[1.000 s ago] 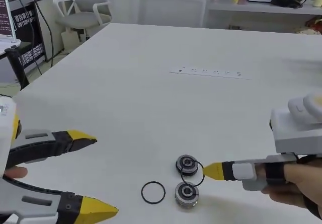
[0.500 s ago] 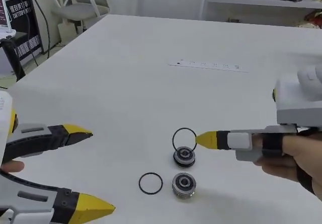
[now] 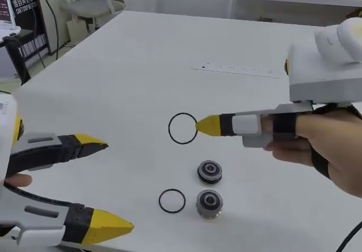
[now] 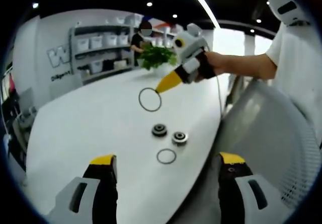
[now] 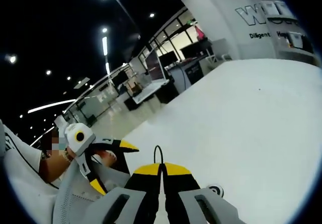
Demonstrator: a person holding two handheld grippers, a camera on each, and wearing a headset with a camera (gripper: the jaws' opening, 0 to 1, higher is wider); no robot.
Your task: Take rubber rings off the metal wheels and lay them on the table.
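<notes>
R gripper point(image 3: 198, 126) pinches rubber ring point(image 3: 169, 128), held above table point(image 3: 141, 65).
Ring juts fwd off my R tips, bare table below, beyond both wheels point(image 3: 210, 171); I'd go straight down. L gripper point(image 3: 119, 186) gapes open, idle, nearer me.

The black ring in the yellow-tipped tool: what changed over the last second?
The right gripper, shut on the rubber ring, pulled it off the farther wheel and lifted it up and away above the table. The left gripper stayed open; the second ring and the nearer wheel stayed put.
</notes>
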